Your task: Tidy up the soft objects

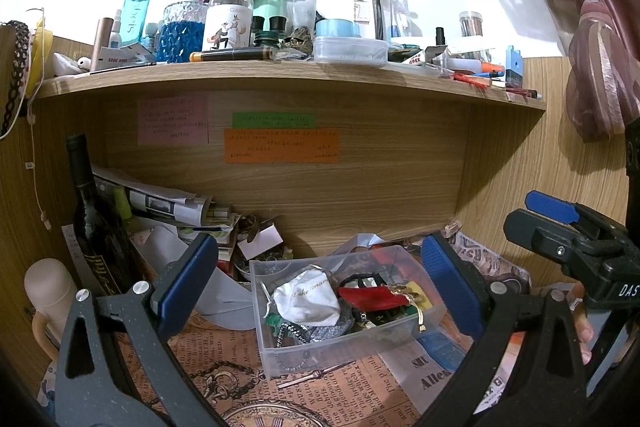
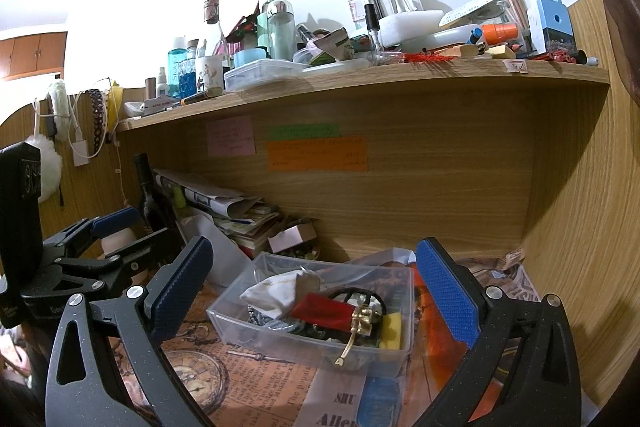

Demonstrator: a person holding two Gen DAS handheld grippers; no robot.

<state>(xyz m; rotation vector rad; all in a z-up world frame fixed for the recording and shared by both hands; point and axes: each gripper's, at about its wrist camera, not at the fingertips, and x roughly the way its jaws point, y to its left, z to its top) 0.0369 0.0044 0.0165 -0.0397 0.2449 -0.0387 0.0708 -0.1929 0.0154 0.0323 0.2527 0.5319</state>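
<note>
Both of your grippers stand with jaws wide and nothing between them. Your left gripper frames the clear plastic bin on the newsprint-patterned desk covering; your right gripper faces the same bin from the right. Inside the bin, a white drawstring pouch lies left of a red fabric piece, with a yellow sponge at the right end and a gold-coloured metal piece over the front rim.
</note>
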